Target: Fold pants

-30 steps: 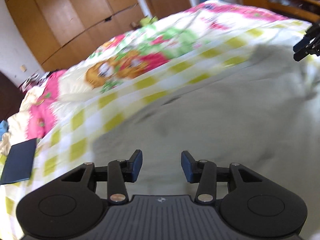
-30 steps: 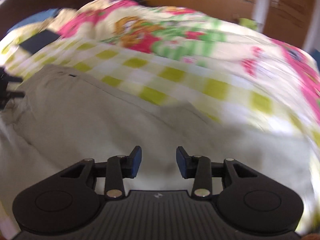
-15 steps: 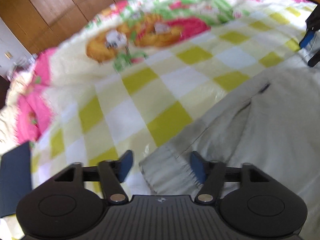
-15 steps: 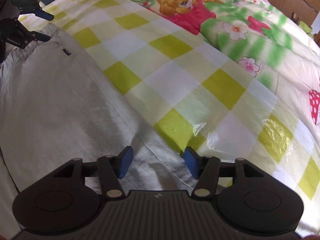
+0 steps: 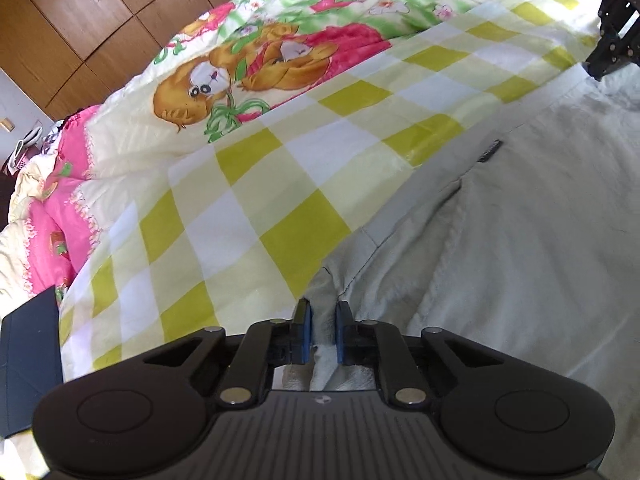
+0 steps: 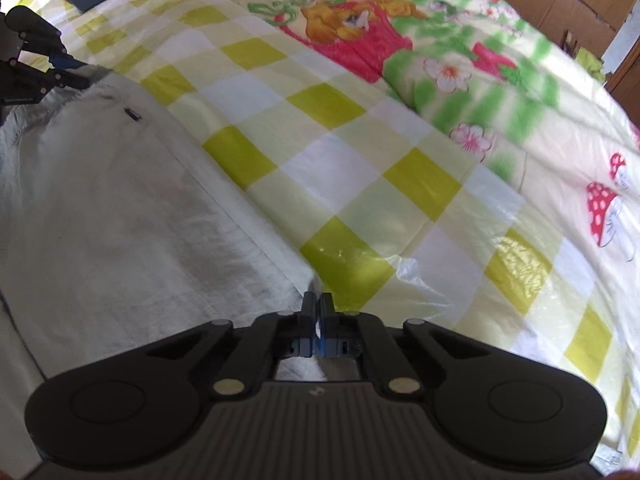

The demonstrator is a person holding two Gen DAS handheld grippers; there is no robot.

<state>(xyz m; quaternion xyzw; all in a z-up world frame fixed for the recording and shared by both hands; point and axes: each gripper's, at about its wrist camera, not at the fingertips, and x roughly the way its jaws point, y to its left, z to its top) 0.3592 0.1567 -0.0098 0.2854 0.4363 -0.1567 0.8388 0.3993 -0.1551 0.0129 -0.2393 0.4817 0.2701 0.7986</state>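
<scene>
The pale pants lie flat on the checked bedspread. The left tongs clamp a bunched corner of them; the right tongs pinch their far edge, pads nearly together.

Matt cloth pants, glossy bedcover, wood wardrobe.

One pair of pale pants, two hand-held grippers, left and right, one patterned bedspread, one dark blue flat item, one wooden wardrobe.
</scene>
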